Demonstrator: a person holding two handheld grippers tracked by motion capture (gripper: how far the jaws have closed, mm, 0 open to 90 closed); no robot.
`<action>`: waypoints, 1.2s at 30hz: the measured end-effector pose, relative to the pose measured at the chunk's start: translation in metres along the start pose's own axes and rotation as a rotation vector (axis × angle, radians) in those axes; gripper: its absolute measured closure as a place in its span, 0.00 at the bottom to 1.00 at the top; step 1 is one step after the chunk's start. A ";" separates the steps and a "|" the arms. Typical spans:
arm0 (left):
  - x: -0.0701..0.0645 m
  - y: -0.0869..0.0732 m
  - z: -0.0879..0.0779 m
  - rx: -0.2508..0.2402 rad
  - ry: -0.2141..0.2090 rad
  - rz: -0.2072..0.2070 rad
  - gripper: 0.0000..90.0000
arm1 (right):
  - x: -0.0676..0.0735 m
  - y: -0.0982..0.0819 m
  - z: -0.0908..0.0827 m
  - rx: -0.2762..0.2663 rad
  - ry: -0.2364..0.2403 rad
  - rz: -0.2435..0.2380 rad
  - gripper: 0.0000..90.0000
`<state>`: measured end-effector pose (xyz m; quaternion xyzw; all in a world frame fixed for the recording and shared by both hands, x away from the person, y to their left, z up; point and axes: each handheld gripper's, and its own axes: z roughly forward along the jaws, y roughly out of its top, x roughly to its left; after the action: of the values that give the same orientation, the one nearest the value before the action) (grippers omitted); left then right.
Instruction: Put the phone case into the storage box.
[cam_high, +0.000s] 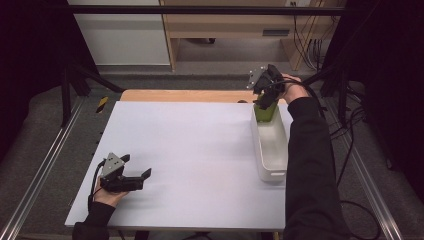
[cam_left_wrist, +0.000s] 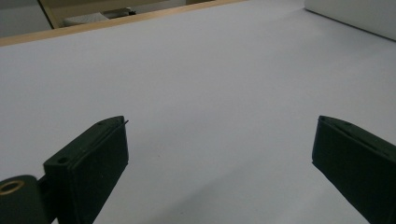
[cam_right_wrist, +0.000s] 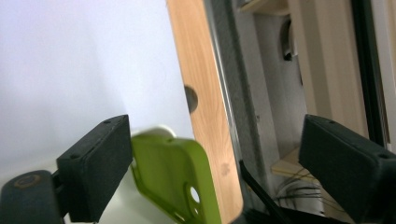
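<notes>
A lime-green phone case (cam_high: 263, 113) stands on end in the far end of a long white bin (cam_high: 257, 145) at the table's right side. My right gripper (cam_high: 264, 100) hangs just above it, pointing down. In the right gripper view the case (cam_right_wrist: 173, 182) sits between the jaws, close beside the left fingertip (cam_right_wrist: 100, 163), while the right one stands well clear of it; this gripper (cam_right_wrist: 215, 135) is open. My left gripper (cam_high: 143, 179) rests low over the near left of the white table, open, with nothing between its fingers (cam_left_wrist: 219, 140).
The white tabletop (cam_high: 190, 150) has a wooden strip (cam_high: 180, 95) along its far edge. The bin's wall (cam_left_wrist: 355, 16) shows far off in the left gripper view. Metal rails and cables run along both sides of the table; shelving stands behind.
</notes>
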<state>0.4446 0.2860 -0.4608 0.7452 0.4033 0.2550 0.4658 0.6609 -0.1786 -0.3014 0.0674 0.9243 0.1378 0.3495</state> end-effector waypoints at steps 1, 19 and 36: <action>0.000 0.000 0.000 0.001 0.000 -0.001 0.03 | 0.001 0.000 -0.003 -0.021 -0.003 0.028 0.10; -0.001 0.002 -0.005 -0.036 -0.019 0.007 0.02 | 0.027 -0.010 -0.039 -0.306 0.027 0.340 0.06; -0.002 0.004 -0.007 -0.064 -0.029 0.010 0.01 | 0.067 -0.020 -0.077 -0.500 0.047 0.509 0.03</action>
<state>0.4399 0.2866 -0.4538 0.7354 0.3845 0.2593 0.4940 0.5588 -0.1988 -0.2946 0.2048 0.8233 0.4439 0.2882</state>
